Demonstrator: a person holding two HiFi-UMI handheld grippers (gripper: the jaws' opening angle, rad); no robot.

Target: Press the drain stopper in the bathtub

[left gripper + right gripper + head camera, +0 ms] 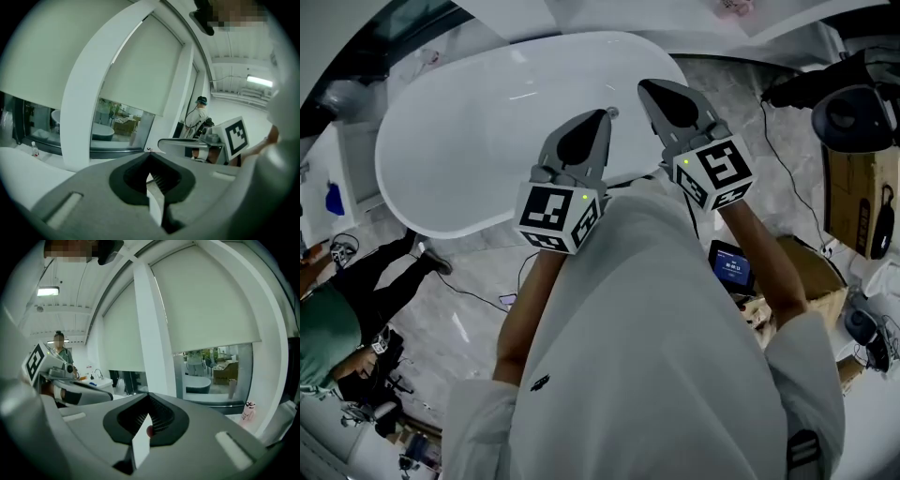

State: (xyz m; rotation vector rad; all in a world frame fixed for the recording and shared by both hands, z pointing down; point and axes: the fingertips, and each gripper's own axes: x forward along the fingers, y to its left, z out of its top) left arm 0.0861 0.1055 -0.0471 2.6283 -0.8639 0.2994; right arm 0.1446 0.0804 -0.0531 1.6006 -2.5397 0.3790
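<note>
A white oval bathtub (478, 141) lies below me in the head view. A small metal fitting (613, 112) shows at its near rim, right beside the tip of my left gripper (602, 116); I cannot tell whether it is the drain stopper. My left gripper is shut and empty, held above the tub's right part. My right gripper (647, 87) is beside it, also shut with nothing in it. In the left gripper view the jaws (150, 153) meet at their tip and face a window wall. The right gripper view shows closed jaws (149, 393) too.
A person in green (323, 323) crouches on the marble floor at the lower left. Cables, a lit screen (732, 267) and a cardboard box (853, 202) stand to the right of the tub. Black equipment (848, 112) sits at the upper right.
</note>
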